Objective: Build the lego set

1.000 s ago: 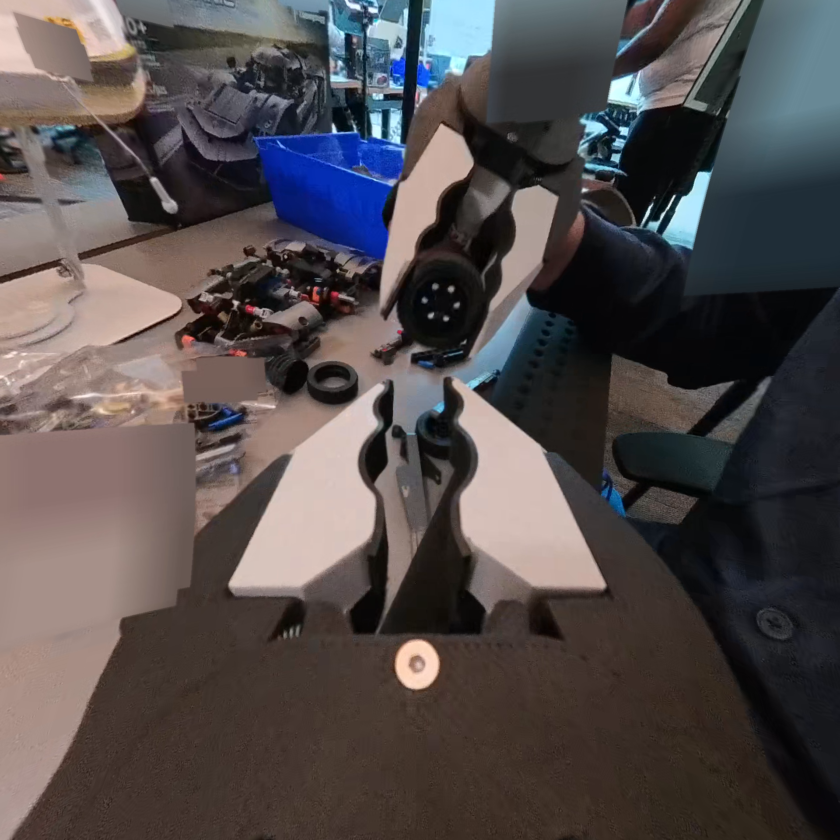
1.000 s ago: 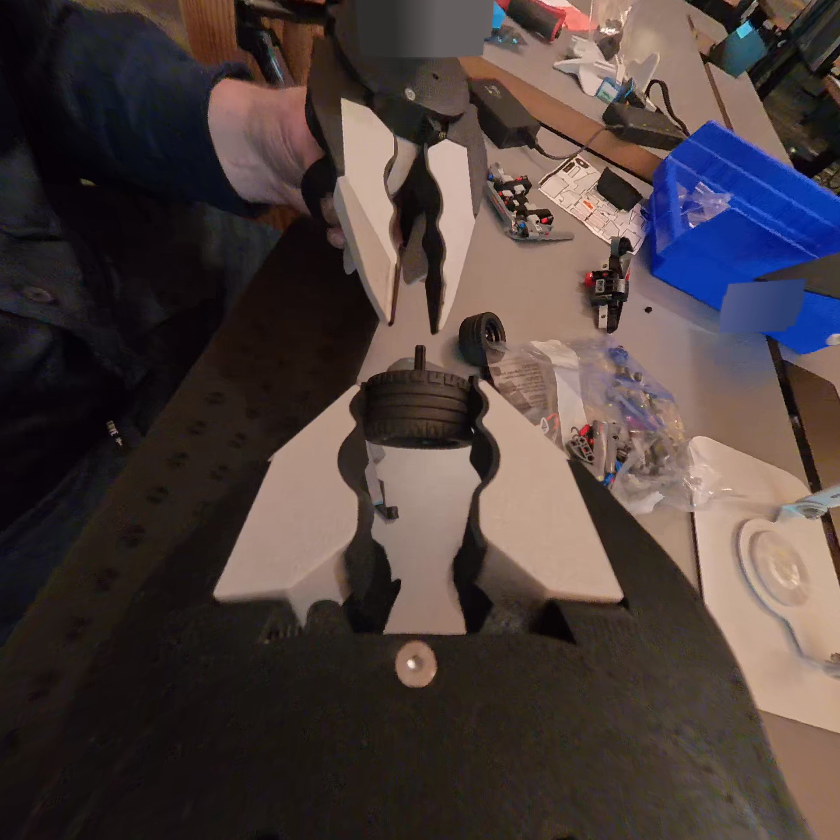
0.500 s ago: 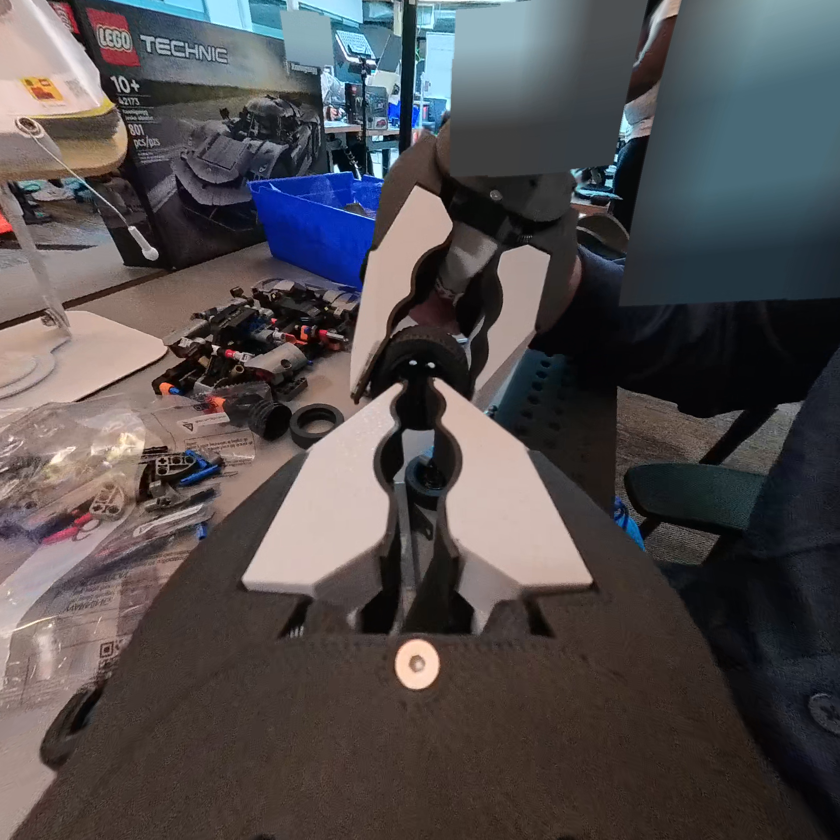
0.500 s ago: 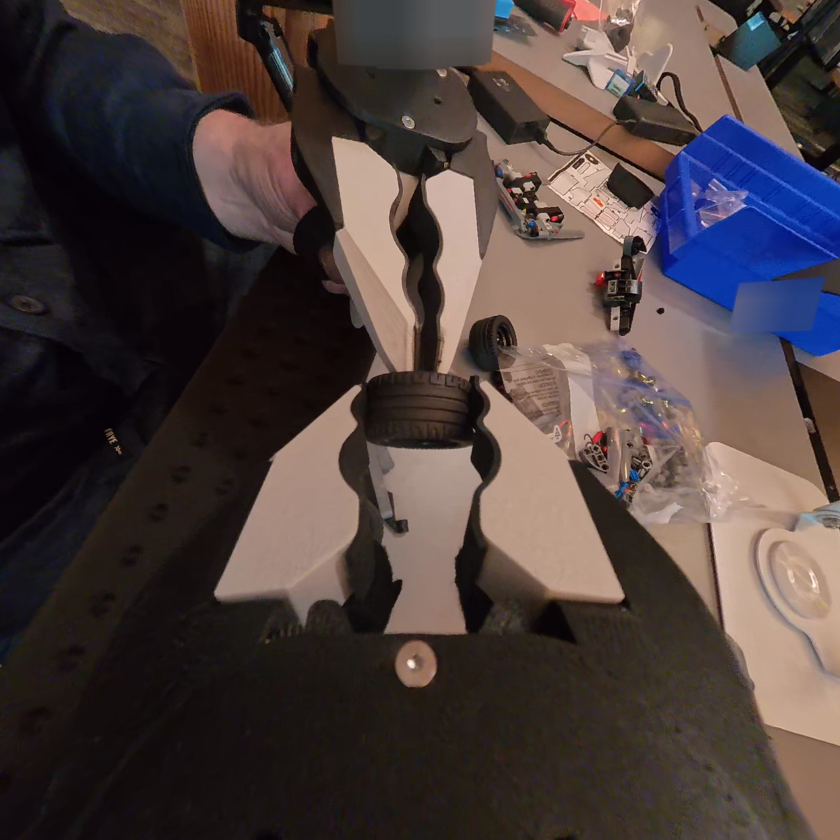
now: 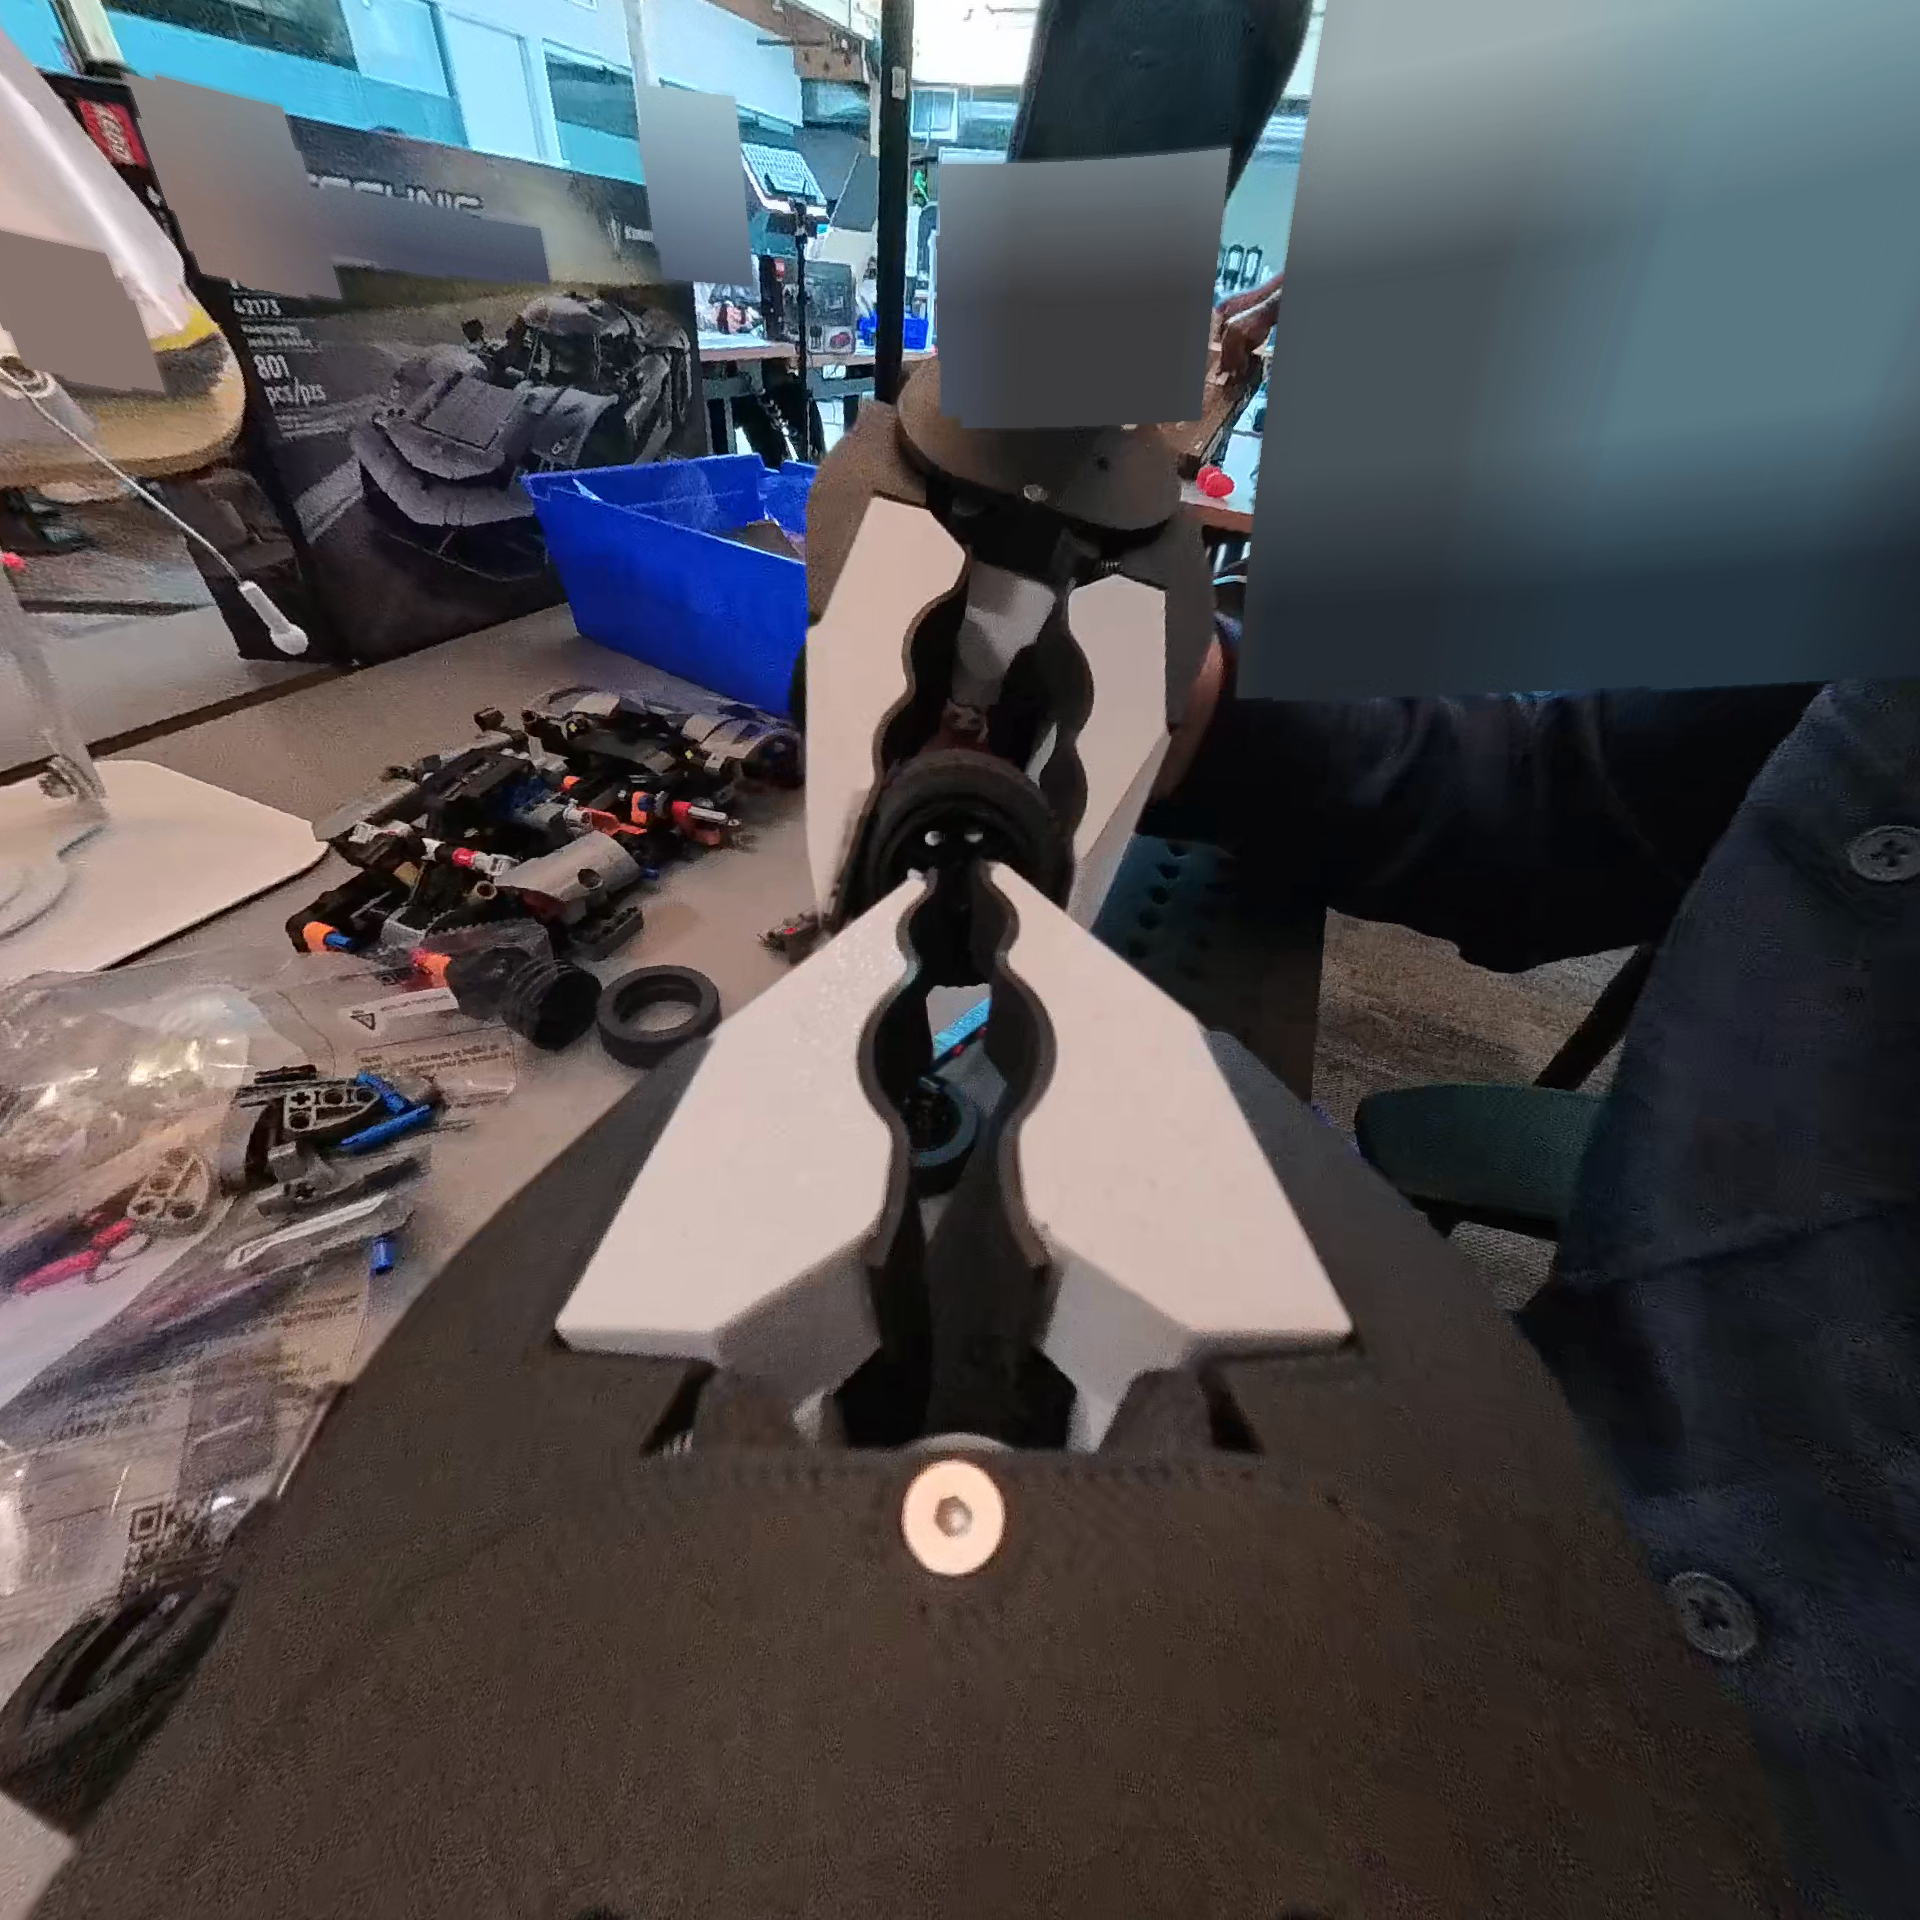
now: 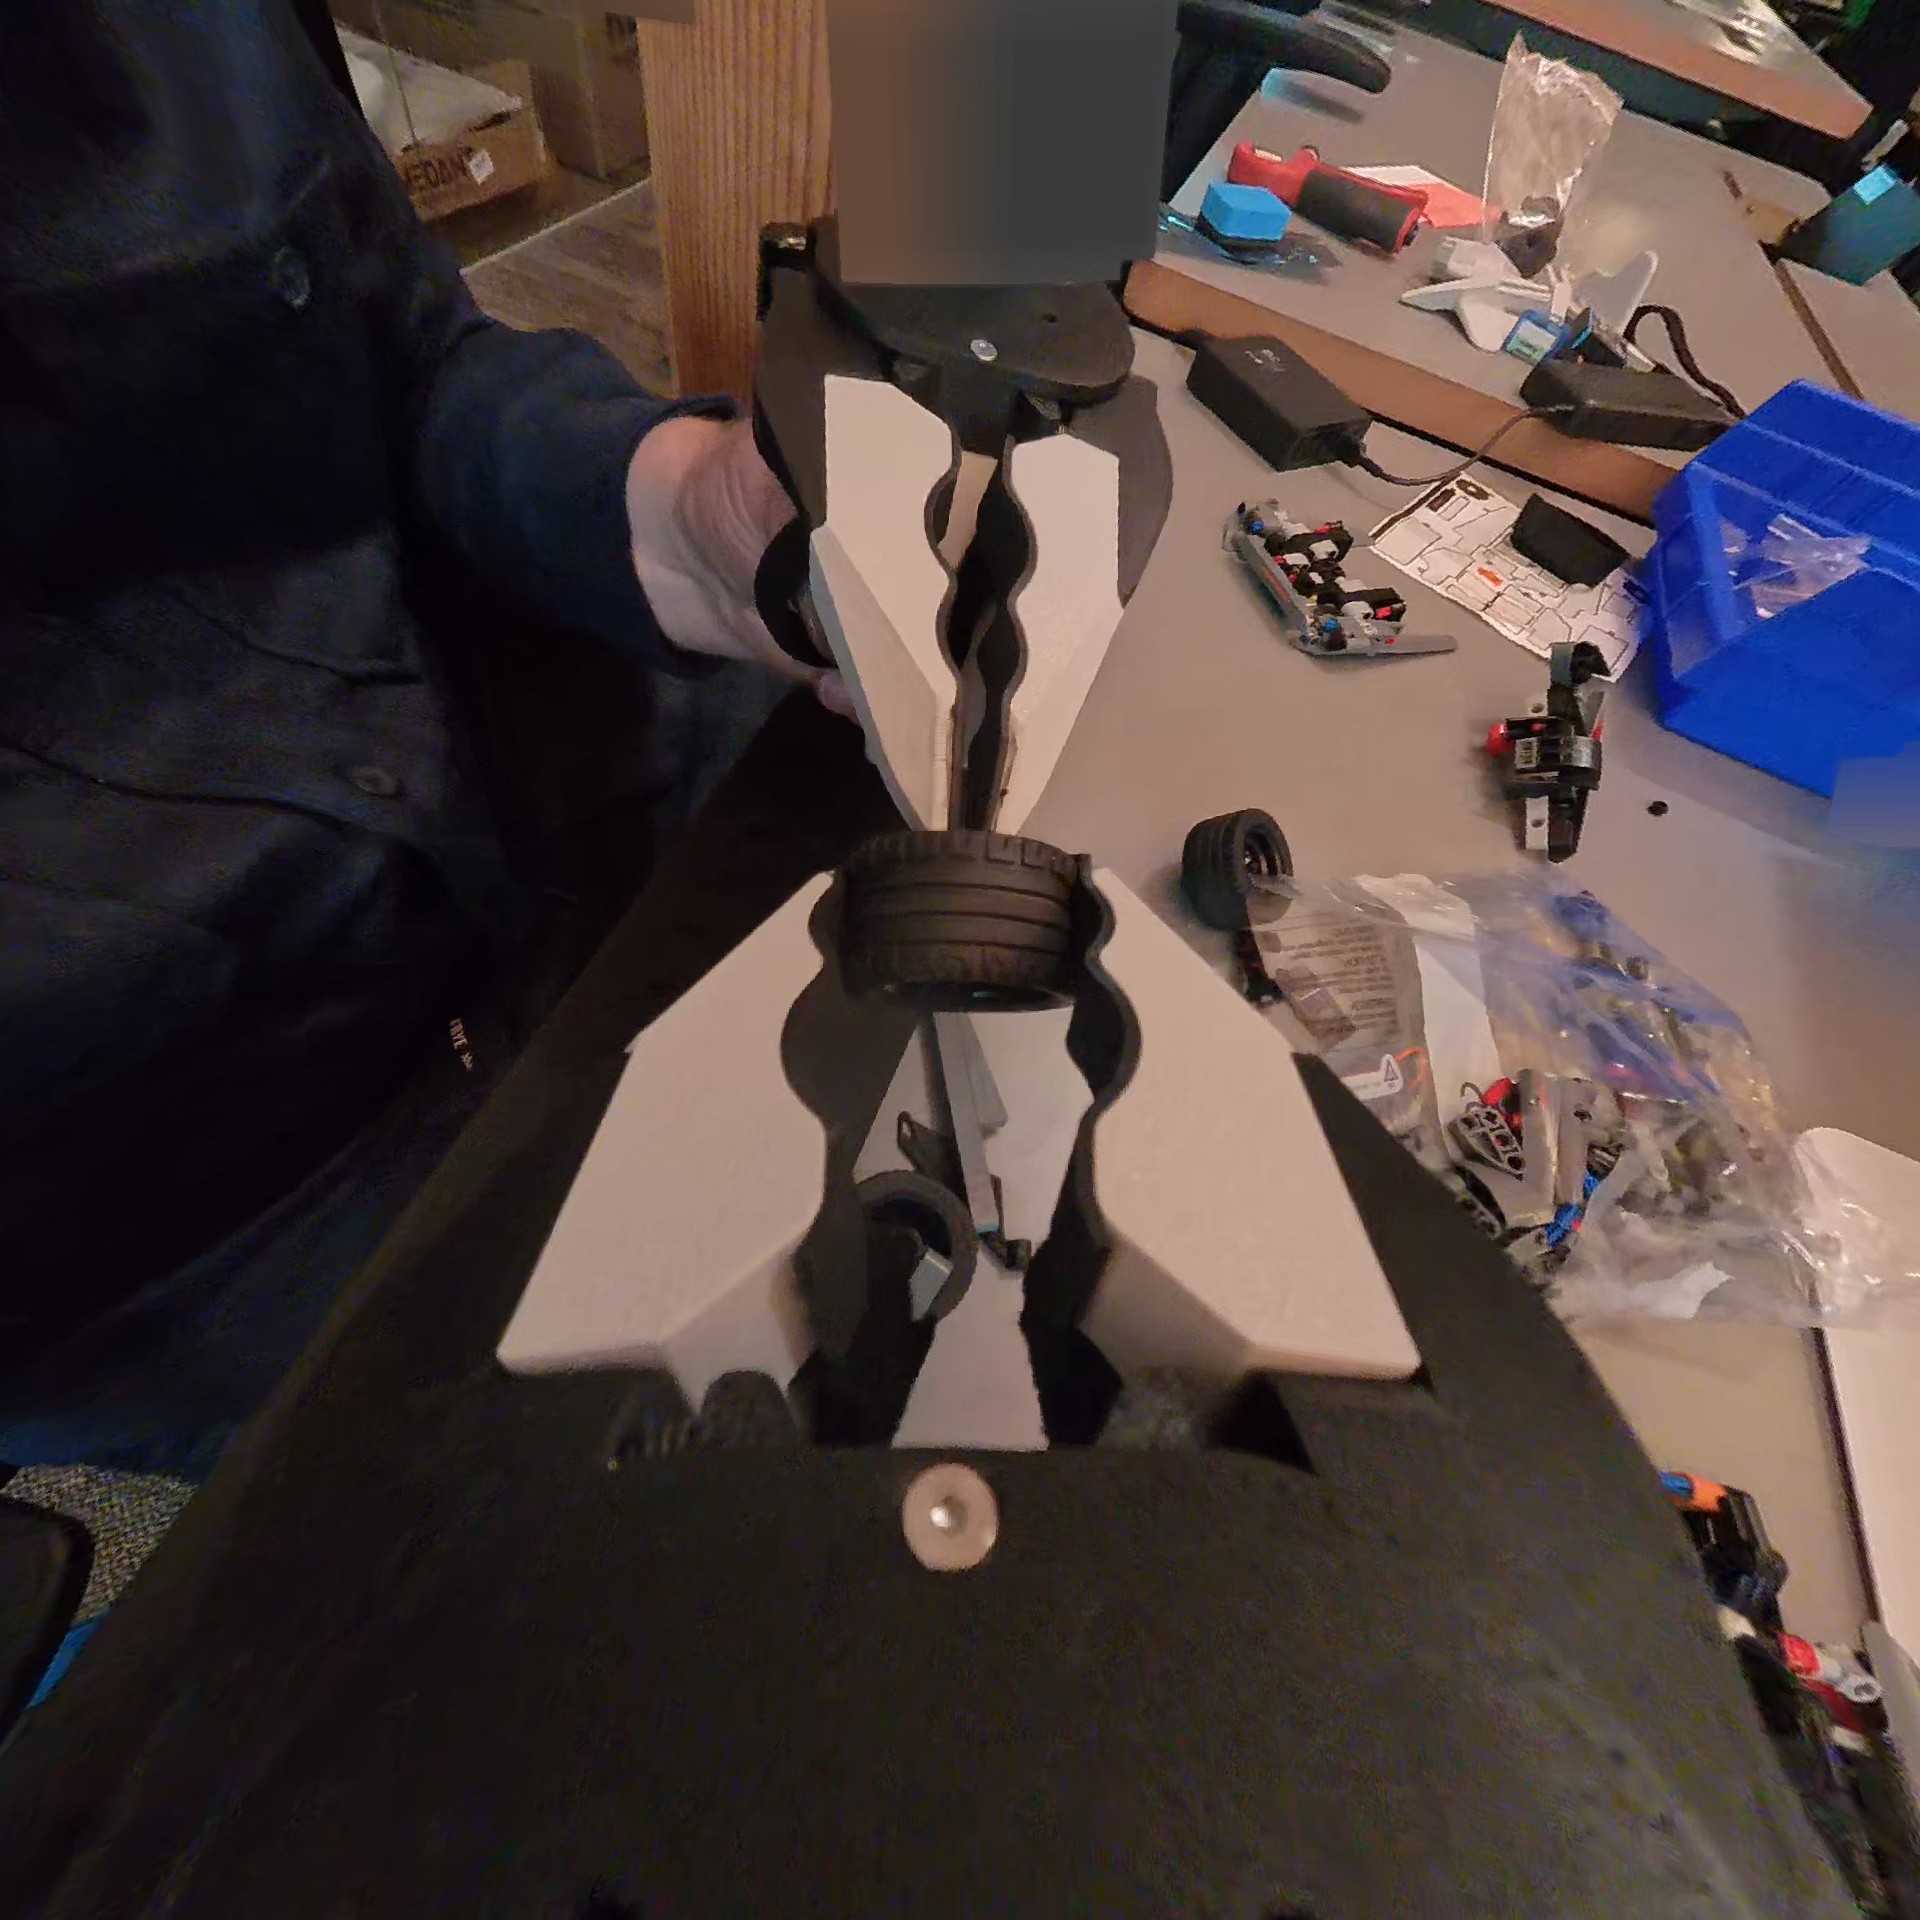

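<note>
My right gripper (image 6: 961, 891) is shut on a black wheel with a tyre (image 6: 961, 925), its pads pressing on the tread from both sides. It holds the wheel above the table's edge. The wheel also shows in the left wrist view (image 5: 961, 805), hub facing my left gripper (image 5: 951, 883). The left gripper is shut at the hub on a thin black axle pin (image 5: 951, 920) that stands out of the wheel. In the right wrist view the left gripper (image 6: 977, 805) points down onto the wheel's far face.
A part-built dark car model (image 5: 540, 821), a loose tyre (image 5: 660, 1013) and a blue bin (image 5: 675, 582) lie on the grey table. Another wheel (image 6: 1236, 868), bags of parts (image 6: 1558, 1091) and small sub-assemblies (image 6: 1320, 592) lie to the right. A person sits close by.
My left gripper has moved up to the wheel and its jaws have closed at the hub. The right gripper has kept its hold on the wheel.
</note>
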Demonstrator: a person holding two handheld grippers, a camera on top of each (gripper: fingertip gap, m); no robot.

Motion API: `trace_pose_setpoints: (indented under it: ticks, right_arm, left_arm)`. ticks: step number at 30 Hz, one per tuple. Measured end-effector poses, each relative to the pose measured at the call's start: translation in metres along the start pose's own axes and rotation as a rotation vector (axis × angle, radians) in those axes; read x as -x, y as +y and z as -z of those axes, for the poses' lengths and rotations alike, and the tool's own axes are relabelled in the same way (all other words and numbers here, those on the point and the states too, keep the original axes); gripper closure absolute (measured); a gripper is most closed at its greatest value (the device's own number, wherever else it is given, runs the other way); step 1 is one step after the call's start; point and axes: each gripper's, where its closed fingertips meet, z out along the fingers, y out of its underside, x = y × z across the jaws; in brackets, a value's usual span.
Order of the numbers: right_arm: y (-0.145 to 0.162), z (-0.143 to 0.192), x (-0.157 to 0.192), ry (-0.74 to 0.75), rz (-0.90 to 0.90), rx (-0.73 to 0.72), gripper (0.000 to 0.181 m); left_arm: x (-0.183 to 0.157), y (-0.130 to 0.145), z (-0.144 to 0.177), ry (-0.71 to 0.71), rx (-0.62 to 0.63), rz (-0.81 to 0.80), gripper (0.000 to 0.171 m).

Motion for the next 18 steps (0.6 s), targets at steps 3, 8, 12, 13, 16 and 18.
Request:
trace_pose_setpoints:
  ticks: [3,8,12,13,16,18]
  right_arm:
    - [0.042,0.025,-0.03,0.152,-0.031,0.161,0.144]
    - [0.031,0.051,-0.03,0.133,-0.075,0.041,0.143]
    - [0.035,0.045,-0.03,0.147,-0.041,0.05,0.142]
    - [0.033,0.045,-0.03,0.143,-0.05,0.029,0.142]
    - [0.042,0.044,-0.031,0.159,-0.049,0.056,0.14]
    - [0.045,0.043,-0.031,0.146,-0.071,0.051,0.14]
  left_arm:
    - [0.004,-0.021,0.023,0.002,-0.106,0.055,0.17]
    - [0.045,0.003,0.055,-0.092,0.031,0.112,0.17]
    - [0.053,0.027,0.03,-0.113,0.149,0.042,0.171]
    - [0.059,0.046,0.021,-0.137,0.241,-0.002,0.17]
    - [0.06,0.066,0.004,-0.12,0.34,0.006,0.169]
    - [0.062,0.063,0.0,-0.11,0.341,0.038,0.157]
